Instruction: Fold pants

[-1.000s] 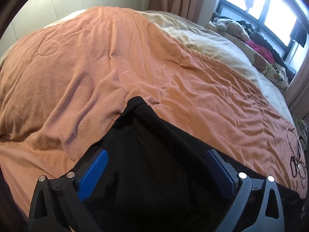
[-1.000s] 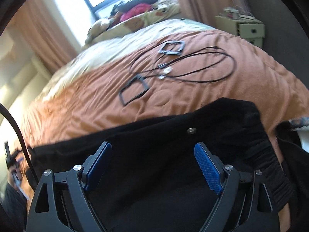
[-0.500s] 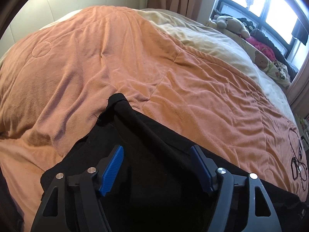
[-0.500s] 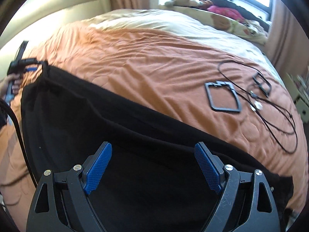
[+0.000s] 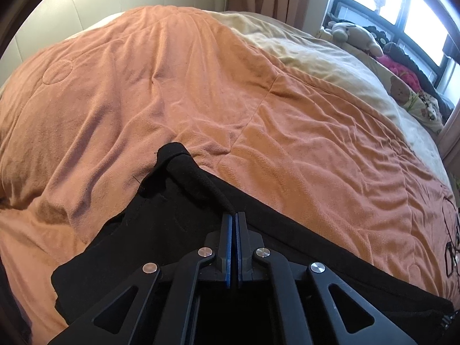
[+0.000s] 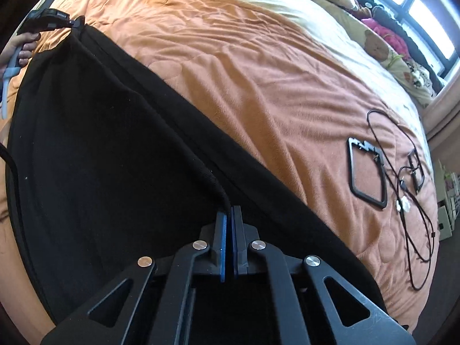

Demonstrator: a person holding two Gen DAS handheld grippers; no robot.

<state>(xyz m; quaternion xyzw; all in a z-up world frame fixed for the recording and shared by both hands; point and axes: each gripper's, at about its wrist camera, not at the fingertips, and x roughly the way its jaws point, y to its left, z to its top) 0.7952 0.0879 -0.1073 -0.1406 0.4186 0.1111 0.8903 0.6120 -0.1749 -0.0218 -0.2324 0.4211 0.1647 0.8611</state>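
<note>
Both grippers closed on pants (image 5: 178,230) atop orange bedspread (image 5: 201,92)

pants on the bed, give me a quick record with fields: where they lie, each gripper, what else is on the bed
pants: black pants spread on the orange blanket
left gripper: left gripper shut on a raised ridge of the pants' upper edge
right gripper: right gripper shut on the same edge, further along
other items: black cables and a black frame on the blanket
far side: stuffed toys below the window
</note>
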